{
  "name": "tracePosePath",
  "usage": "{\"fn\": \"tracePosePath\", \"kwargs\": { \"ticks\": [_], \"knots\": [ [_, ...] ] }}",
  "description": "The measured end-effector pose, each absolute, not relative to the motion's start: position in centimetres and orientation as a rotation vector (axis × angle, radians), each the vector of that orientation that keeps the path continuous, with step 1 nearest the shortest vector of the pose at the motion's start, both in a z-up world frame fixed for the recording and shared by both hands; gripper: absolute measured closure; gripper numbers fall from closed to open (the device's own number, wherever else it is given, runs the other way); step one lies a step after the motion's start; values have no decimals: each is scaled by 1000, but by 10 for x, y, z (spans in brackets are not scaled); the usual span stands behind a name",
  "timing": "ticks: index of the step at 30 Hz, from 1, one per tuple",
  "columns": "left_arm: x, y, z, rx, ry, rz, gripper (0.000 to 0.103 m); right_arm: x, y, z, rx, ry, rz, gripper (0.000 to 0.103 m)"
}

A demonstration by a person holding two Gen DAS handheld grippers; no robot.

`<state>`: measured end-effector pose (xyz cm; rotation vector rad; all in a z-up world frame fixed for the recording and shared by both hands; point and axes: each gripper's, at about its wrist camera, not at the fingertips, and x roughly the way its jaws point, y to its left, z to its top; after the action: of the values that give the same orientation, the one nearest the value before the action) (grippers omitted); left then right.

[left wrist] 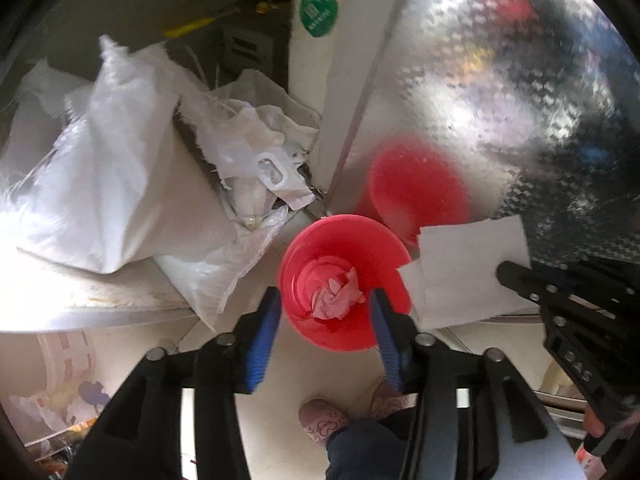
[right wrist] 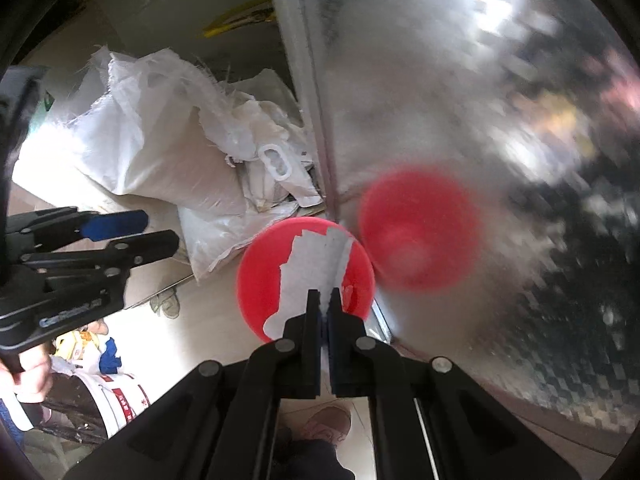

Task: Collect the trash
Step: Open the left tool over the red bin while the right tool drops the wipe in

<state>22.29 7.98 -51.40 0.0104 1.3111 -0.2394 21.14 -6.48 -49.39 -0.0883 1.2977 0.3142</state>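
While pinched by right gripper [right wrist: 325, 300], tissue [right wrist: 316, 272].

Seen from the left wrist, the lens looks steeply down along its own tongs [left wrist: 326, 320] into a red bin [left wrist: 344, 280] close below, floor beneath. The right-wrist view tilts down just as steeply, its tongs [right wrist: 325, 304] over the same red bin [right wrist: 256, 276]. Both frames share the bin, the white sacks [left wrist: 120, 184] beside it and the shiny patterned panel [left wrist: 500, 100], and each catches the other tool at its edge.

Bright window glare left; blurred, fisheye-warped edges.
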Motion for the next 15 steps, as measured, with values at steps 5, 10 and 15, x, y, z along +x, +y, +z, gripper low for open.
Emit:
{"fn": "tracePosePath", "kwargs": {
  "ticks": [5, 10, 15],
  "knots": [
    [217, 93, -515, 40, 1292, -209, 29, 219, -47, -509, -118, 1308, 354, 101],
    [216, 110, -528, 29, 1282, -163, 22, 227, -34, -530, -123, 1337, 396, 101],
    [214, 122, -531, 24, 1272, -147, 20, 226, -20, -538, -166, 1328, 404, 82]
  ]
}}
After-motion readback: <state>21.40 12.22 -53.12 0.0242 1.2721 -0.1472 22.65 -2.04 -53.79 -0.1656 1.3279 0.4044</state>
